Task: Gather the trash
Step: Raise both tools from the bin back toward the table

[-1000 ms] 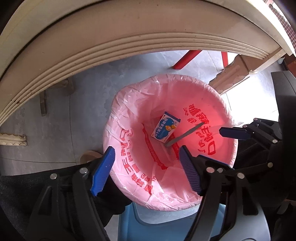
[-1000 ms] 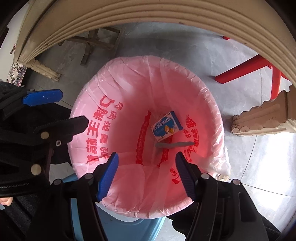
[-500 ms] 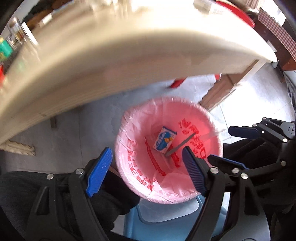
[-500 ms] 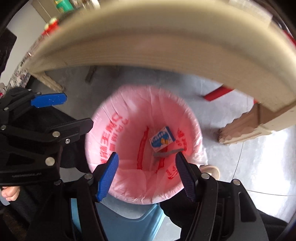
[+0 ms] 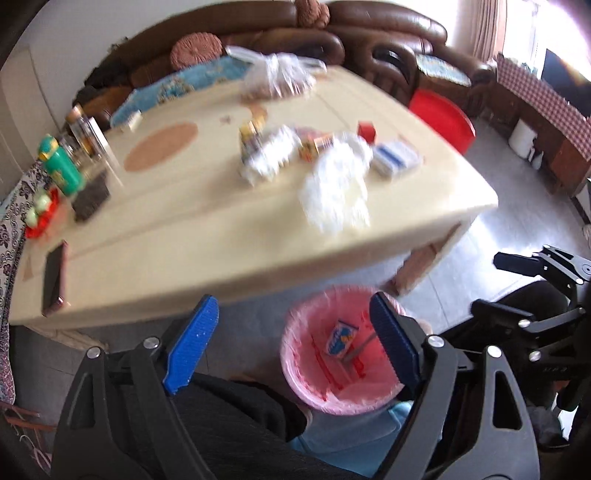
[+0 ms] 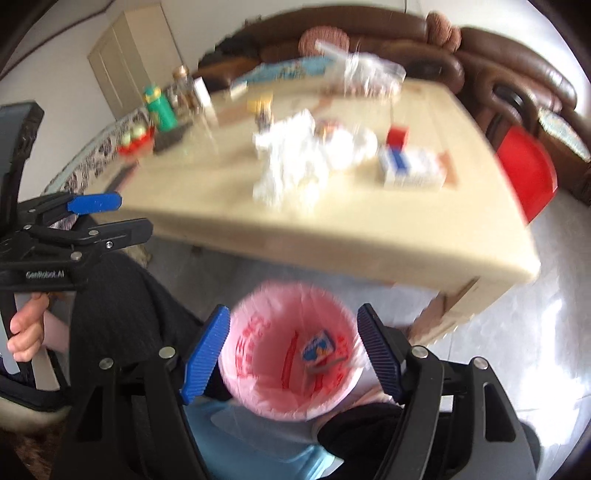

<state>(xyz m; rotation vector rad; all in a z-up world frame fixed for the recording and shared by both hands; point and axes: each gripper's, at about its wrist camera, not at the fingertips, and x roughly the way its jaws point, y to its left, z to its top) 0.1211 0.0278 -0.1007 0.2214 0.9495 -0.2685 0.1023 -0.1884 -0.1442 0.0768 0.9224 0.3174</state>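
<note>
A bin with a pink liner [image 5: 306, 384] [image 6: 255, 354] stands on the floor below the table edge. It holds a small blue and white carton [image 5: 341, 338] [image 6: 317, 345] and a grey strip. My left gripper [image 5: 291, 347] is open and empty, raised above the bin. My right gripper [image 6: 291, 352] is open and empty, also above the bin. Crumpled white tissues [image 5: 336, 184] [image 6: 291, 166], small wrappers [image 5: 314, 146] and a blue and white box [image 5: 395, 157] [image 6: 410, 166] lie blurred on the cream table [image 5: 192, 236] [image 6: 351, 229].
A green bottle [image 5: 61, 168] [image 6: 160, 107], jars, a red bowl and a phone [image 5: 55, 277] sit at the table's left. A clear bag [image 5: 280, 74] lies at the far side. A red stool [image 5: 439, 118] [image 6: 524, 173] and a brown sofa [image 5: 332, 29] stand beyond.
Both grippers have risen and tilted up from the bin. The table top with its litter has come into view. The bin looks smaller and lower. Both stay open.
</note>
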